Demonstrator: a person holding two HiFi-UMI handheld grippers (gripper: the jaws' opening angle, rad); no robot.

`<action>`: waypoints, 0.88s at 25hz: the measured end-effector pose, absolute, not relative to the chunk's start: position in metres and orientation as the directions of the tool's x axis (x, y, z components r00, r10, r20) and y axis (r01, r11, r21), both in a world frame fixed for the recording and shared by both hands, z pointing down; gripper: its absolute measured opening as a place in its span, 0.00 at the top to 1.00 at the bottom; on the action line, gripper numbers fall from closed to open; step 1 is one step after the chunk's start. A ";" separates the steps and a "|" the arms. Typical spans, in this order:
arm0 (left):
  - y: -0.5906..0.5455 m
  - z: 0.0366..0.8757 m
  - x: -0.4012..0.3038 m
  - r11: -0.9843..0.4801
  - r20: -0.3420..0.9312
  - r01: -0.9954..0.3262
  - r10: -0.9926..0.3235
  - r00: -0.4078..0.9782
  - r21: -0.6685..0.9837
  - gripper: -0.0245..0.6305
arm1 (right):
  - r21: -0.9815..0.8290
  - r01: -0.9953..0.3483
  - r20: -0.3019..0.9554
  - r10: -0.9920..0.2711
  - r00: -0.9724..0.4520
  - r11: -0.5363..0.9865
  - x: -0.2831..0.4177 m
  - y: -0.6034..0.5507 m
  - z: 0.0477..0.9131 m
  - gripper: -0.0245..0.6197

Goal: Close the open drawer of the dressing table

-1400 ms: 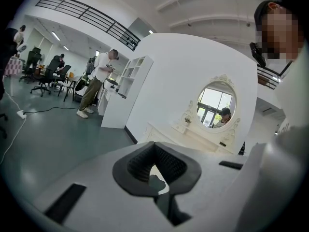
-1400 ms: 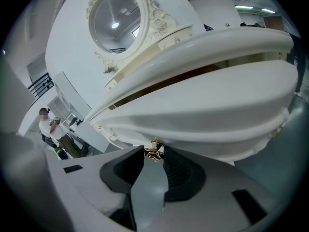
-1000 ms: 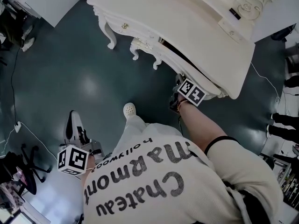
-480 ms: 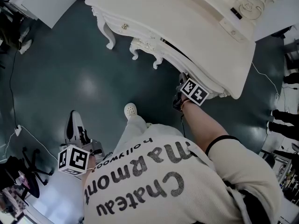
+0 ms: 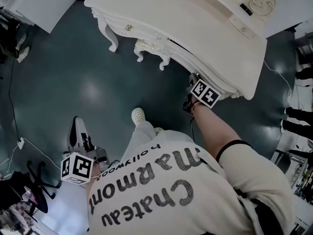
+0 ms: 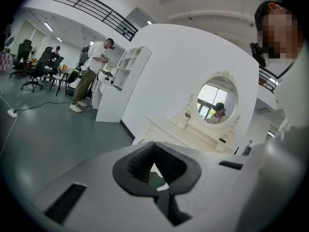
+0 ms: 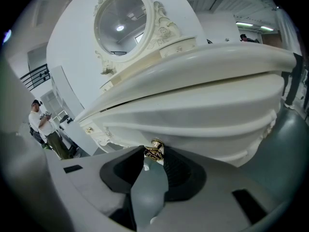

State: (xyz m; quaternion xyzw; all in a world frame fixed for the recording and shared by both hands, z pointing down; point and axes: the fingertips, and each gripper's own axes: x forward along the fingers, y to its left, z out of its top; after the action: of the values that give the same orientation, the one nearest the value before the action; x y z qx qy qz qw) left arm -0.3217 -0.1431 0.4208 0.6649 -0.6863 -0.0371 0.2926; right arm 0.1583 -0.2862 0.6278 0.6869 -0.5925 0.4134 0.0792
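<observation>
Head view, setting: A person in a cream printed shirt stands over a cream dressing table on a dark green floor.
Head view, right gripper: The right gripper reaches out to the drawer at the table's right-hand end, its tips tucked under the overhanging surface. A thin dark seam along the front suggests the drawer is not quite home.
Head view, left gripper: The left gripper hangs low at the person's side, well apart from the table.
Left gripper view, grip: The left gripper has its jaws together at the tips with nothing between them. The dressing table and its oval mirror stand well ahead.
Right gripper view, grip: The right gripper is roughly half closed, with its pads on either side of the drawer's brass knob, which it appears to hold.
Right gripper view, drawer: The curved drawer front fills the frame just beyond the jaws, under the lip of the surface. Only the knob meets the gripper.
Step in hand: This looks like the last stretch of the push.
Doing it well: The push should run straight and level along the drawer's travel, with the knob centred between the pads. Easing off as the front meets the frame should keep the drawer from jamming and the small knob from slipping free.
</observation>
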 end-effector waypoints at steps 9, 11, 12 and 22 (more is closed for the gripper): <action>-0.163 0.428 -0.323 0.096 0.360 -0.889 -0.929 0.080 0.447 0.95 | -0.365 -0.874 0.672 -0.741 -0.007 -0.322 0.165 -0.293 0.630 0.74; -0.167 0.429 -0.322 0.090 0.363 -0.889 -0.928 0.089 0.449 0.95 | -0.361 -0.875 0.669 -0.743 -0.002 -0.322 0.166 -0.295 0.629 0.74; -0.168 0.430 -0.321 0.088 0.364 -0.889 -0.927 0.092 0.450 0.95 | -0.359 -0.876 0.667 -0.745 0.000 -0.322 0.167 -0.296 0.629 0.74; -0.184 0.438 -0.316 0.080 0.381 -0.888 -0.918 0.112 0.452 0.95 | -0.339 -0.884 0.652 -0.758 0.026 -0.321 0.174 -0.307 0.629 0.74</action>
State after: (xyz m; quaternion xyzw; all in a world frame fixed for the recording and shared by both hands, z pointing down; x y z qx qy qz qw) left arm -0.3158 -0.1843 0.4380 0.6780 -0.6661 -0.0237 0.3101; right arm 0.1737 -0.3074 0.6291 0.7116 -0.5770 0.3928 0.0802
